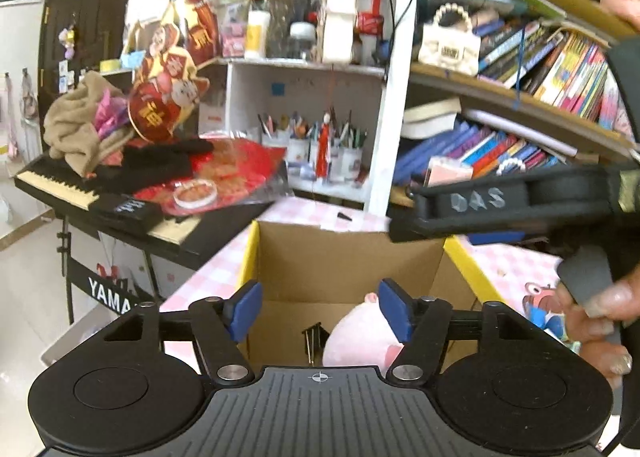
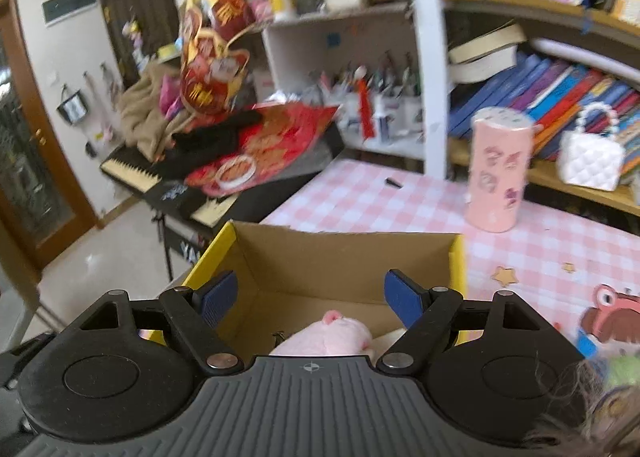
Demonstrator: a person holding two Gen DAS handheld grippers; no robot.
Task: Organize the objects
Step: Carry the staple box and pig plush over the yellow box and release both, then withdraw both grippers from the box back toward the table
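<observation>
An open cardboard box (image 1: 344, 257) with yellow edges stands on the pink checked table; it also shows in the right wrist view (image 2: 344, 257). A pink plush toy (image 1: 360, 337) lies inside it, seen in the right wrist view too (image 2: 332, 335), beside a small black clip (image 1: 312, 335). My left gripper (image 1: 320, 311) is open and empty above the box, over the plush. My right gripper (image 2: 312, 299) is open and empty over the box as well. A pink cylinder container (image 2: 500, 169) stands upright on the table behind the box.
The right gripper's body and the hand (image 1: 520, 209) cross the left wrist view on the right. A keyboard piled with clothes and red decorations (image 2: 224, 161) stands to the left. Bookshelves (image 2: 560, 97) run behind the table. A cartoon sticker (image 2: 612, 317) and a star (image 2: 505, 276) lie on the table.
</observation>
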